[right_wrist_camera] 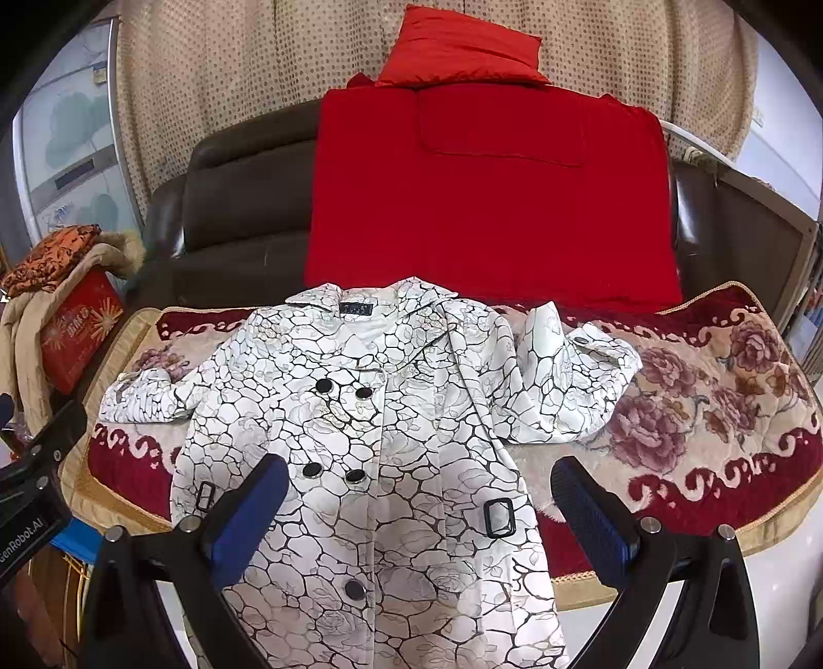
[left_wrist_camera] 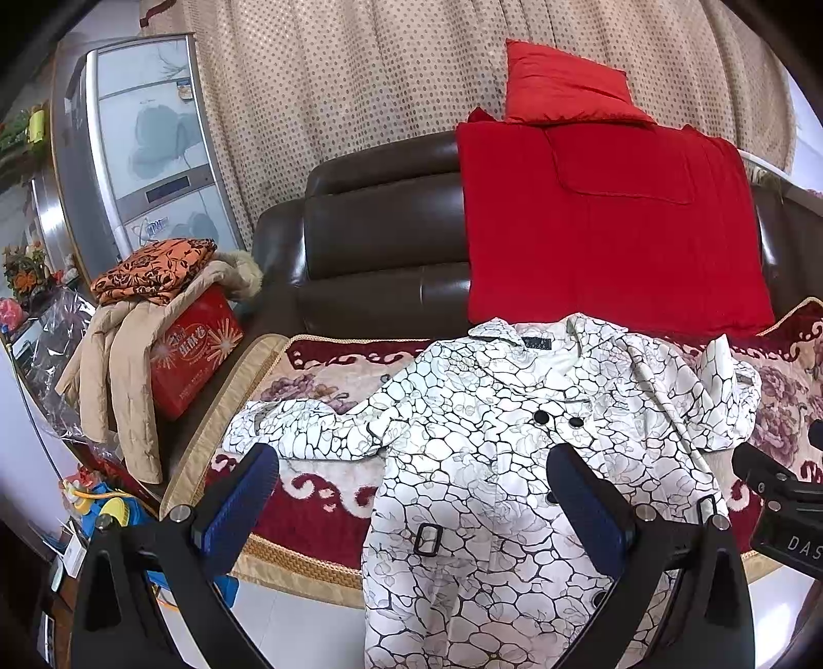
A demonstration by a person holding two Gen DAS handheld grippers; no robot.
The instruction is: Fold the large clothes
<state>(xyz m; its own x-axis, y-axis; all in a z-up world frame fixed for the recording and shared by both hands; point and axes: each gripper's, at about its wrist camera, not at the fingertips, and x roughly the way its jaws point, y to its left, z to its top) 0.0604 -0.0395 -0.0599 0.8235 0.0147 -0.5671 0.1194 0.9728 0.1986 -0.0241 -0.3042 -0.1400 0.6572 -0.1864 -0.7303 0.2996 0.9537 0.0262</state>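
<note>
A white coat [left_wrist_camera: 478, 442] [right_wrist_camera: 370, 427] with a black crackle print and black buttons lies face up on the sofa seat, collar toward the backrest, hem hanging over the front edge. Its left sleeve [left_wrist_camera: 303, 429] stretches out sideways; the right sleeve [right_wrist_camera: 566, 381] is bunched and partly folded. My left gripper [left_wrist_camera: 411, 463] hovers open above the coat's left side, with nothing between its blue pads. My right gripper [right_wrist_camera: 419, 478] hovers open over the coat's waist and right edge, also holding nothing.
The seat carries a red floral cover [right_wrist_camera: 720, 391]. A red blanket [right_wrist_camera: 488, 195] and red pillow [right_wrist_camera: 463, 46] rest against the brown leather backrest [left_wrist_camera: 380, 226]. To the left stand a red box [left_wrist_camera: 195, 350], a beige jacket [left_wrist_camera: 118, 370] and folded orange cloth [left_wrist_camera: 154, 267].
</note>
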